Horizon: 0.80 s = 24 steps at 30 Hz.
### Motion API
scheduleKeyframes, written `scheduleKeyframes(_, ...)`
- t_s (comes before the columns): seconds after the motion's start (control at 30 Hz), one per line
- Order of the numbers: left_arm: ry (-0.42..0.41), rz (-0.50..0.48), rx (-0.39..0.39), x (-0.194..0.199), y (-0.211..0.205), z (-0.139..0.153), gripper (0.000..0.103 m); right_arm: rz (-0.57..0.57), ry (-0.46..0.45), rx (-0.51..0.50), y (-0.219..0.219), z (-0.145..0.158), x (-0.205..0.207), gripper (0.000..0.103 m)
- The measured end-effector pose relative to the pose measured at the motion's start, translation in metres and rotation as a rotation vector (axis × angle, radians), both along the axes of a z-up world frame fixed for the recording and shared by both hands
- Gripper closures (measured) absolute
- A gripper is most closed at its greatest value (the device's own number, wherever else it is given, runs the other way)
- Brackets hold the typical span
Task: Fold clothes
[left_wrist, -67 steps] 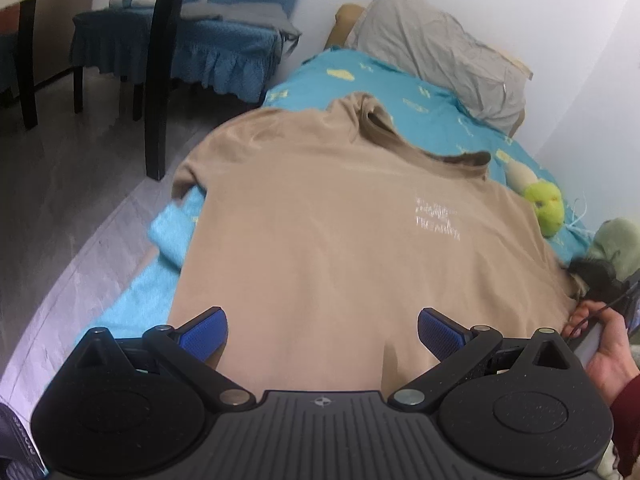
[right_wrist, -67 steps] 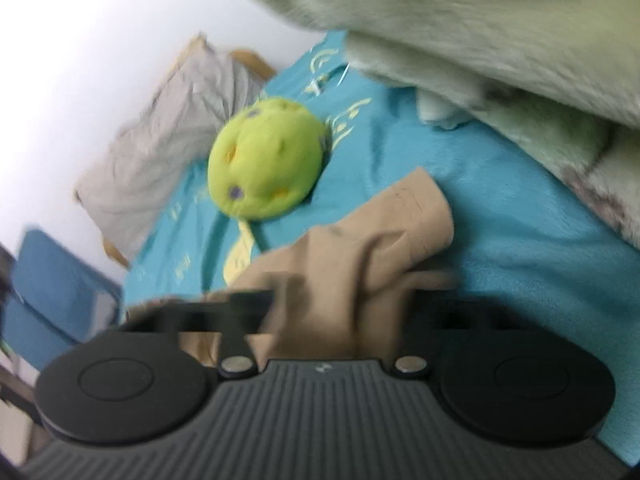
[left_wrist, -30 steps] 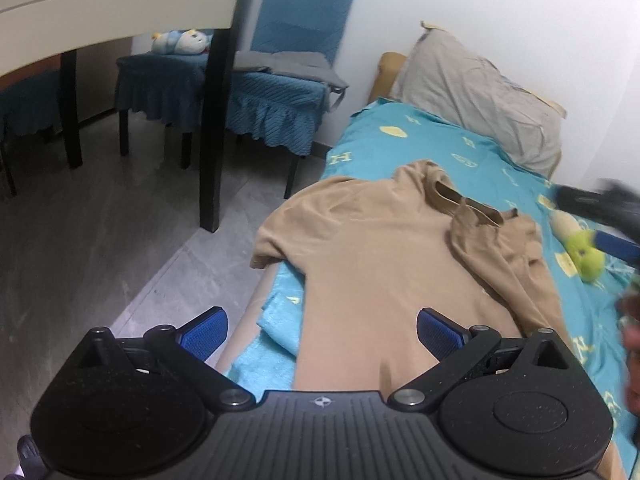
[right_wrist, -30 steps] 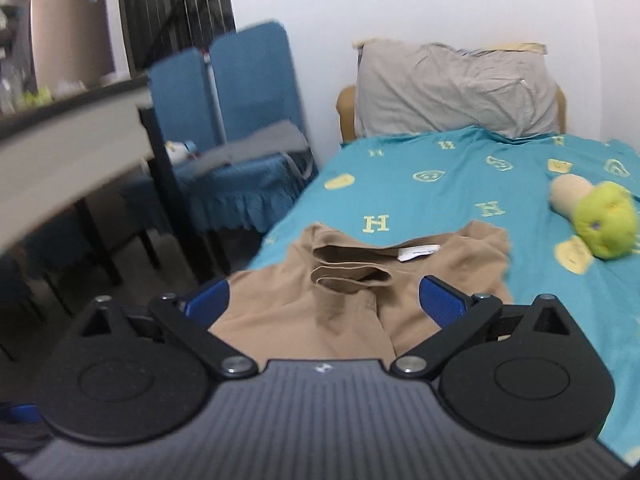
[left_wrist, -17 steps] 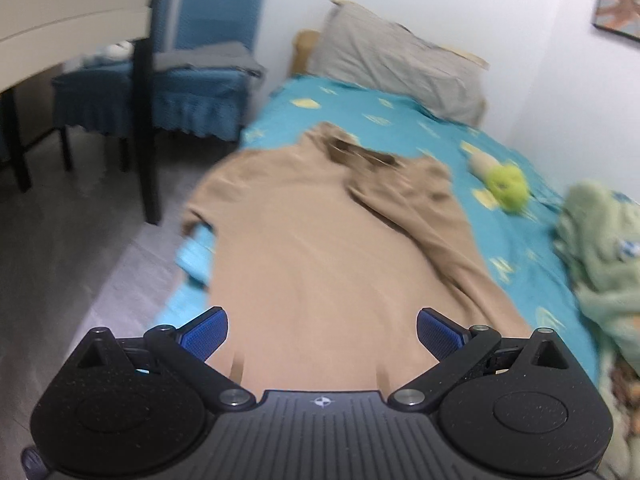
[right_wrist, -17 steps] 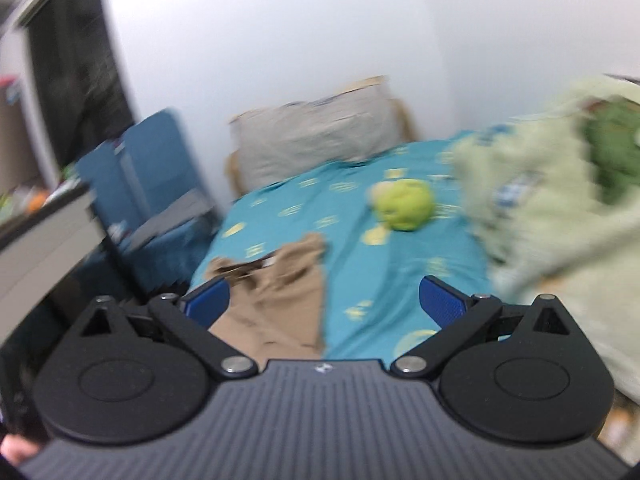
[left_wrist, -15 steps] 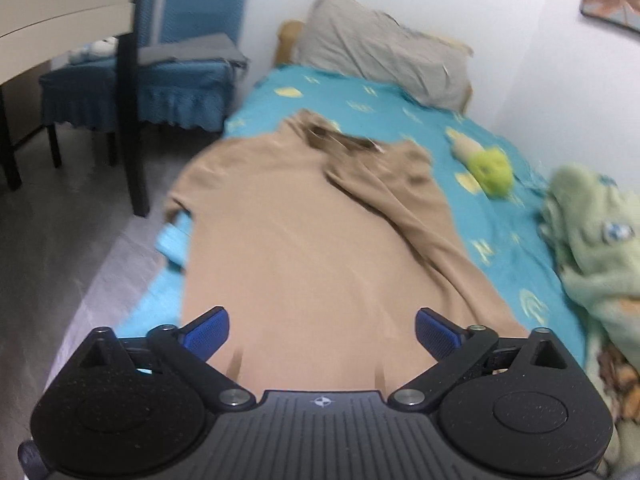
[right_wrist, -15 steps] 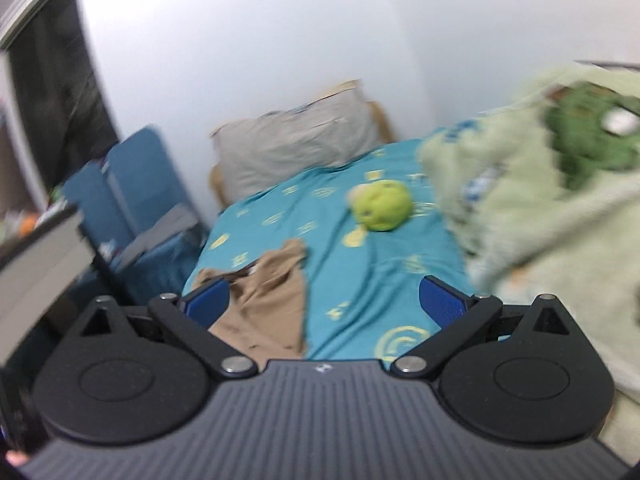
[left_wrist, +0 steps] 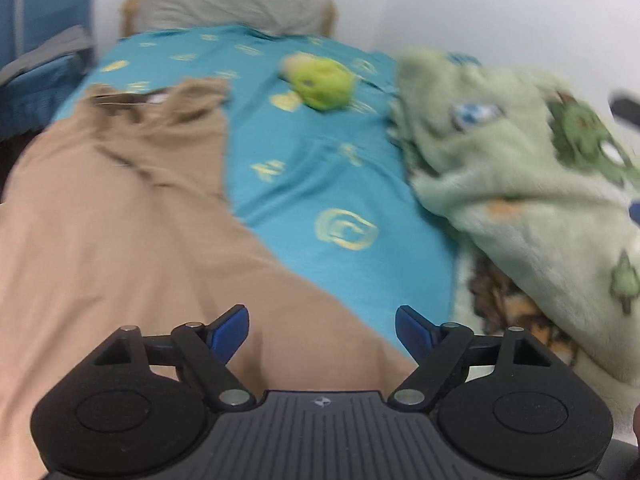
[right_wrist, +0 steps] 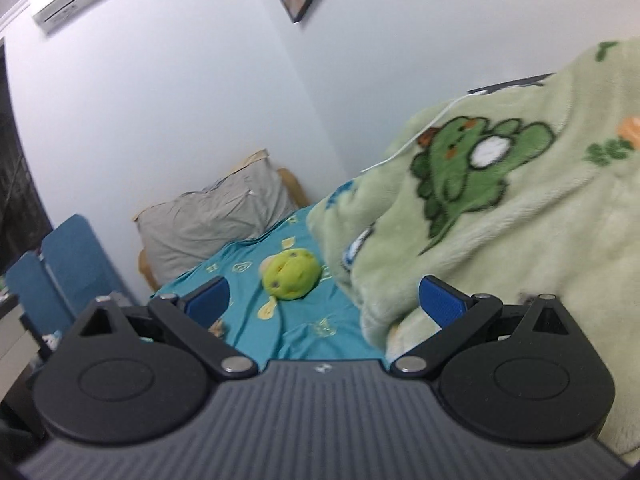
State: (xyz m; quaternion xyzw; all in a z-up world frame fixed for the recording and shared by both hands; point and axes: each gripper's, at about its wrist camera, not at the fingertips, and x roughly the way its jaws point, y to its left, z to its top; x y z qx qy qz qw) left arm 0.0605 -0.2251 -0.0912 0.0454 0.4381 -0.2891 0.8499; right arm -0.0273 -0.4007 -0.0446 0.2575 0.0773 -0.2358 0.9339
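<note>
Half the blurred tan shirt (left_wrist: 112,220) cut off, left edge.

Left claw (left_wrist: 321,330), right claw (right_wrist: 324,298): black ribbed bodies, blue pads, silver screws.

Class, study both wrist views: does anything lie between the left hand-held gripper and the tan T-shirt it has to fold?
Nothing visible does. The left hand-held gripper hangs open directly over the tan T-shirt, with only air between. The green plush toy and fleece blanket lie off to the side on the bed sheet.
</note>
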Motion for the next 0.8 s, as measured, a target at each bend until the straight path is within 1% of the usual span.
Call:
scheduleKeyframes(0.03,0.004,-0.018,0.018,-0.001,-0.012,-0.007,0.027,-0.007,-0.001,0.005,-0.002,-0.001,-0.001,0.0)
scheduleKeyframes(0.1,0.02,-0.05,0.046,-0.001,-0.029,-0.022,0.035,-0.009,0.009,0.01,-0.003,-0.004,0.002,0.0)
scheduleKeyframes(0.13,0.031,-0.069,0.061,0.0,-0.037,-0.03,0.037,-0.008,0.015,0.012,-0.003,-0.005,0.004,0.0)
scheduleKeyframes(0.23,0.049,-0.116,0.101,0.003,-0.048,-0.052,0.049,-0.006,0.035,0.017,-0.003,-0.009,0.01,0.0)
scheduleKeyframes(0.27,0.046,-0.116,0.105,0.004,-0.048,-0.056,0.06,-0.005,0.042,0.019,-0.003,-0.011,0.013,0.0)
scheduleKeyframes(0.3,0.043,-0.116,0.108,0.005,-0.047,-0.06,0.069,-0.005,0.048,0.021,-0.003,-0.012,0.015,0.0)
scheduleKeyframes(0.33,0.041,-0.116,0.111,0.006,-0.047,-0.064,0.074,-0.004,0.055,0.023,-0.003,-0.014,0.017,0.0)
scheduleKeyframes(0.37,0.043,-0.113,0.106,0.008,-0.045,-0.066,0.09,-0.003,0.061,0.025,-0.003,-0.015,0.019,0.0)
scheduleKeyframes(0.4,0.055,-0.106,0.088,0.009,-0.042,-0.066,0.1,-0.002,0.068,0.027,-0.003,-0.017,0.021,0.0)
scheduleKeyframes(0.5,0.075,-0.094,0.019,0.012,-0.026,-0.058,0.101,-0.004,0.084,0.03,-0.002,-0.019,0.024,0.0)
scheduleKeyframes(0.6,0.087,-0.098,-0.084,0.01,0.003,-0.035,0.101,-0.005,0.094,0.032,-0.002,-0.02,0.026,0.0)
scheduleKeyframes(0.73,0.116,-0.081,-0.21,0.007,0.058,0.0,0.101,0.005,0.09,0.023,0.002,-0.018,0.025,0.0)
scheduleKeyframes(0.8,0.153,-0.056,-0.274,0.009,0.096,0.012,0.101,0.018,0.097,0.017,0.005,-0.017,0.026,0.0)
